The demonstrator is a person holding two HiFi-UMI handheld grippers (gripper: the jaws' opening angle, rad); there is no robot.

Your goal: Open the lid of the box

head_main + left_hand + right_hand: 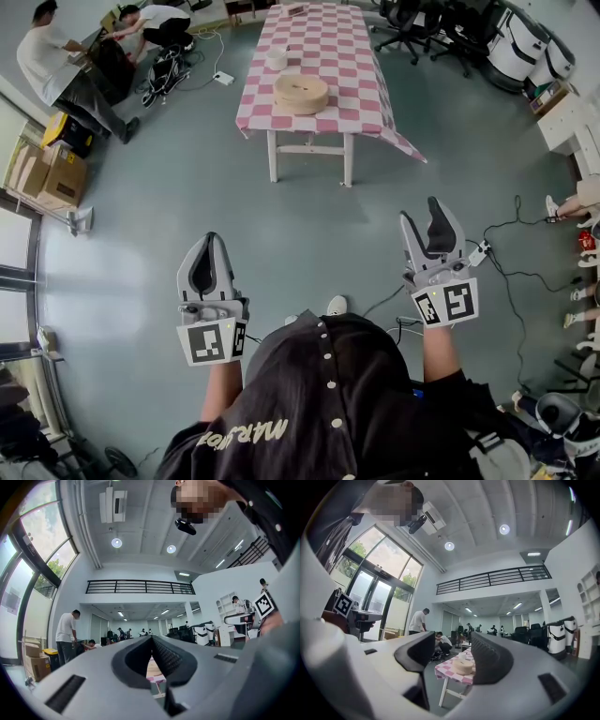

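Far off at twelve o'clock, the checkered tabletop is carrying the round box, its lid on. At seven o'clock the left tool is sitting pinched together; at five o'clock the right tool is gaping partway, empty. By my judgement the approach is only beginning, and it is calling for walking closer next.

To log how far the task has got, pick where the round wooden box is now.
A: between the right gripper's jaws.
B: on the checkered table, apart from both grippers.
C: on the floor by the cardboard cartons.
B: the round wooden box sits on the checkered table, while the left gripper and the right gripper hang over the floor short of it, with nothing between their jaws.
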